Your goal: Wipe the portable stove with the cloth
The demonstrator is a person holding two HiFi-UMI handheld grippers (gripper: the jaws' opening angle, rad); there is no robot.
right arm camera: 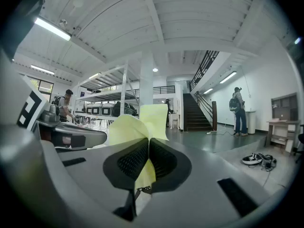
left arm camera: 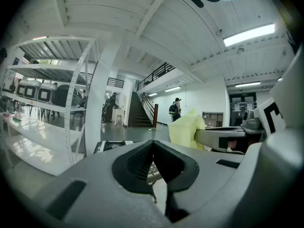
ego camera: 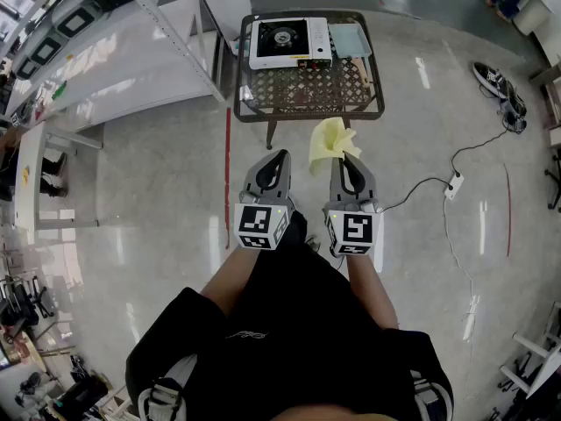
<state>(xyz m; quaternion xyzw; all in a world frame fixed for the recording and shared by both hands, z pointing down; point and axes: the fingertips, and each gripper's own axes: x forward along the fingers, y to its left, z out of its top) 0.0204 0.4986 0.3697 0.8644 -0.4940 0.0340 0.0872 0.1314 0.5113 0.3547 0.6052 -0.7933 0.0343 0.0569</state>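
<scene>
Standing on the shiny grey floor [ego camera: 158, 174], a person holds two grippers out in front at about the same height, side by side and just apart. The right gripper [right arm camera: 148, 144] is clamped on a pale yellow cloth [right arm camera: 142, 122]. The fabric is pinched between the two dark pads, with a loose bunch fanning out past the tips and a small corner hanging below them. The left gripper [left arm camera: 153, 144] has its jaws pressed together at the tips with nothing between them.

Ahead of the grippers and well apart from them stands a small metal table [ego camera: 307, 90] with an open lattice top. The portable stove [ego camera: 287, 42] sits at the far side of it, a white body with a black burner in the middle. A flat light-blue tray [ego camera: 349, 40] lies just beside the stove on its right. The cloth is up in the air on the near side of the table, touching neither the stove nor the tabletop.

White shelving [ego camera: 131, 51] runs along the left of the table. Off to the right a power strip [ego camera: 454, 184] lies on the floor with its cable trailing away, and a pair of shoes [ego camera: 495, 82] sits farther back.
</scene>
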